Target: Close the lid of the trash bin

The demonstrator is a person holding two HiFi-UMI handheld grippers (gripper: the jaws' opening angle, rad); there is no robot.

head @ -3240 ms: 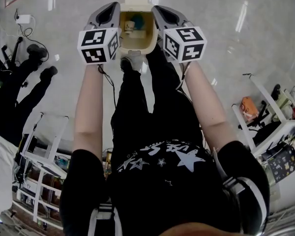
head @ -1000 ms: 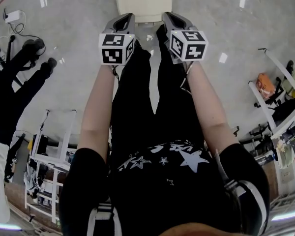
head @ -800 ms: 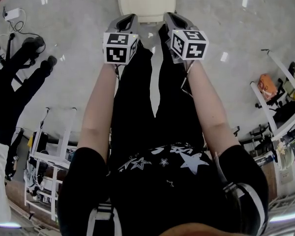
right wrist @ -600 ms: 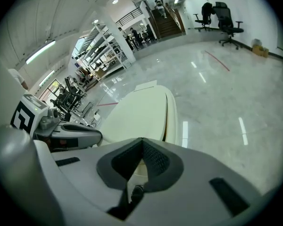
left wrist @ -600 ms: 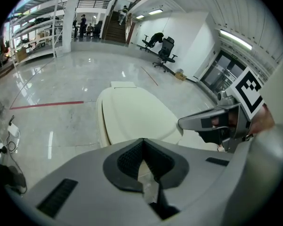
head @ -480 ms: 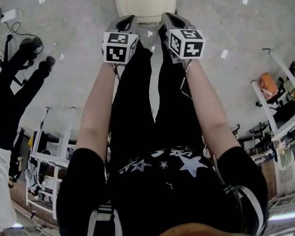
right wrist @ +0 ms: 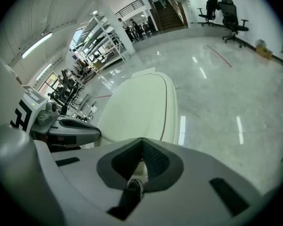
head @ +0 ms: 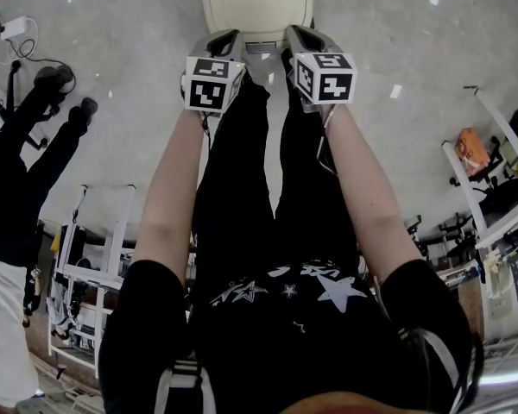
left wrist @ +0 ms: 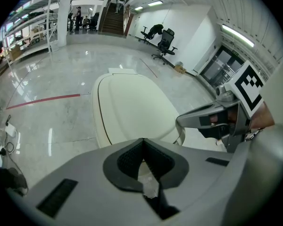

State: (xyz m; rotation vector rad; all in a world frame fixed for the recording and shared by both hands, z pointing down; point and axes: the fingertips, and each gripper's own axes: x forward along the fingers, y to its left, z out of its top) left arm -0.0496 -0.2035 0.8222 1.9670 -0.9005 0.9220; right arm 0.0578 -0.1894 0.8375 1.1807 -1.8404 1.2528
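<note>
The trash bin (head: pixel 255 3) stands on the glossy, grey polished floor (head: pixel 138 24), just beyond the person's feet. Its lid (left wrist: pixel 132 112) is down: a smooth cream plastic slab with rounded corners and a gently domed top, a thin dark seam tracing its rim. The left gripper (head: pixel 227 37) and right gripper (head: pixel 298 34), both matte grey shells, hover side by side just above the bin's near edge. On each, the dark ribbed fingers (left wrist: pixel 125 159) meet at their tips with nothing between them; the right pair (right wrist: pixel 155 161) does likewise.
</note>
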